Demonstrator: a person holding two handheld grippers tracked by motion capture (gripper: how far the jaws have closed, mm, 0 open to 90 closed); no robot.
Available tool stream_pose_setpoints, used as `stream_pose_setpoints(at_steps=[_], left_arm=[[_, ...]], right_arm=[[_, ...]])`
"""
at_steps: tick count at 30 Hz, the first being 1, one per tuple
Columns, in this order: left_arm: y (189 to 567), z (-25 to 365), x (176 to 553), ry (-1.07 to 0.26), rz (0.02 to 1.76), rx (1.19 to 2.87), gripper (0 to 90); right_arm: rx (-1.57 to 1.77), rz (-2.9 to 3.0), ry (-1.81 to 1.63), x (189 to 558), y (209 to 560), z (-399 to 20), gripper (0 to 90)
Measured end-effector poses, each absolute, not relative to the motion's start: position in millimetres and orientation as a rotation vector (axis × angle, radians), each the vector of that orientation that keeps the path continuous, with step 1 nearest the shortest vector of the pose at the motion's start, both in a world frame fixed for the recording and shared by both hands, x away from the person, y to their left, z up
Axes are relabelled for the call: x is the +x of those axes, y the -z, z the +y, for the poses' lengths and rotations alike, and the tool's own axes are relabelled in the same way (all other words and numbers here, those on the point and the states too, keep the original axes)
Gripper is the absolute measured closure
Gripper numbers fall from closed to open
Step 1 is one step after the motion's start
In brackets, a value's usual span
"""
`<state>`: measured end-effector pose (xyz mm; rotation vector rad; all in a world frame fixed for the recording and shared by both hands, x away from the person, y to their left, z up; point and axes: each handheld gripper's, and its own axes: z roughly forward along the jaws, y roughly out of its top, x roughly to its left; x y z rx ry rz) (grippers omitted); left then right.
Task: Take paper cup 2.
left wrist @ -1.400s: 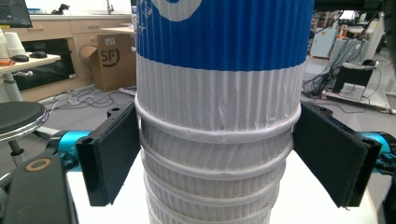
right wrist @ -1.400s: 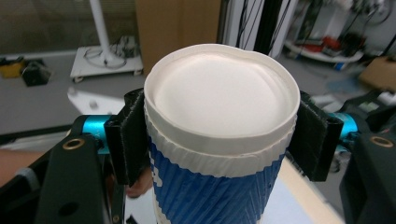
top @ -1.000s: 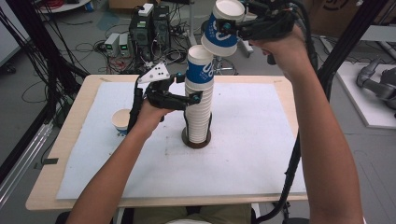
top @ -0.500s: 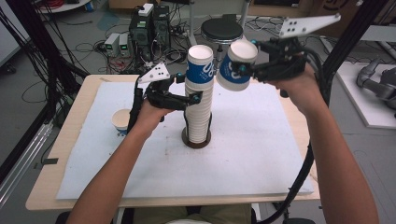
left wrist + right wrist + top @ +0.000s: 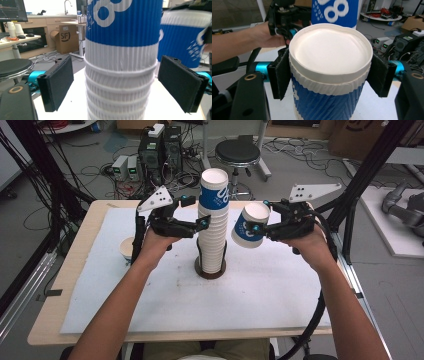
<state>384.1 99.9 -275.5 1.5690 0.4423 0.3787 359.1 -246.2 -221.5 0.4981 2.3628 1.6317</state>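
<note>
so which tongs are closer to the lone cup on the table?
Left. Left tongs hover just right of the lone cup; right tongs are beyond the stack.

The tall cup stack (image 5: pixel 213 222) stands mid-table (image 5: pixel 280 295), blocking straight passage between the two hands. The left gripper (image 5: pixel 200 224) flanks it, fingers (image 5: pixel 58 82) clear of its sides. The right gripper (image 5: pixel 256 227) with its blue cup (image 5: pixel 248 226) hangs just right of the stack. A small cup (image 5: pixel 126 249) sits near the left edge; the near half lies bare.

The left gripper (image 5: pixel 200 222) stands with its jaws apart, one at each side of the cup stack (image 5: pixel 212 227). The right gripper (image 5: pixel 256 227) has its jaws pressed on a tilted cup (image 5: pixel 248 226), held in the air.
</note>
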Motion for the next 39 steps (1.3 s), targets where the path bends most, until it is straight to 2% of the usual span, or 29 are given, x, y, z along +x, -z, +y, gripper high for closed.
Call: stream_pose_setpoints(at_steps=[11, 24, 28, 39], left_arm=[[304, 125, 350, -0.39, 0.415, 1.609, 13.2], [352, 123, 325, -0.277, 0.347, 1.661, 13.2], [358, 116, 325, -0.289, 0.33, 1.672, 13.2], [362, 102, 322, -0.206, 0.262, 1.686, 13.2]], right_arm=[[0.518, 2.391, -1.62, 350, 261, -245, 29.2], [0.486, 2.44, -1.609, 334, 323, -222, 29.1], [0.479, 2.432, -1.614, 332, 330, -218, 29.1], [0.464, 2.451, -1.644, 330, 337, -211, 29.1]])
